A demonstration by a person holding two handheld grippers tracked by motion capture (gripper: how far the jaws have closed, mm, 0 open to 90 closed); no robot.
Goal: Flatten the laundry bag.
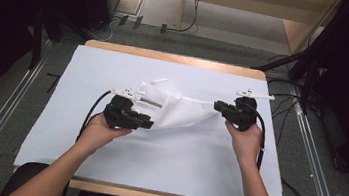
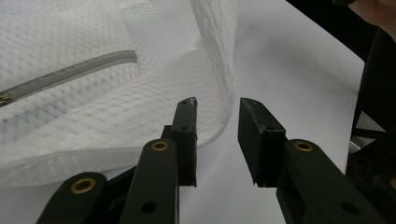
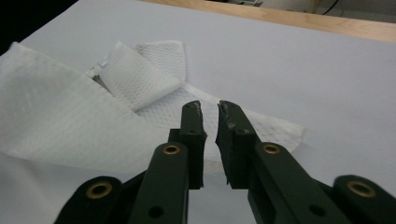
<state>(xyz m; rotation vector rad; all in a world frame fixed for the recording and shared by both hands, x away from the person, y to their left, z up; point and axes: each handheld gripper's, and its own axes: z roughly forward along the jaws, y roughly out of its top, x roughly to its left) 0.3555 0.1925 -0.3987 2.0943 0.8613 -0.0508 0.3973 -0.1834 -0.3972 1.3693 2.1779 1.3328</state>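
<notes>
The white mesh bag [image 1: 173, 109] lies crumpled near the middle of my table's white cover [image 1: 196, 151], between my two tongs. Its fabric is a fine netted weave, semi-sheer, with a grey zipper [image 2: 70, 72] running across one face. One flap is folded over toward twelve o'clock, and the right corner is drawn out toward three o'clock. I cannot see whether anything is inside it.

My left tongs [image 1: 144, 123] sit at the bag's nine o'clock edge. They are released, jaws apart with only bare cover between them, and the mesh hem hangs just beyond the tips.

My right tongs [image 1: 218, 105] are at the bag's three o'clock corner, jaws drawn nearly together. A narrow gap shows between them, and I cannot tell if they pinch the mesh.
</notes>
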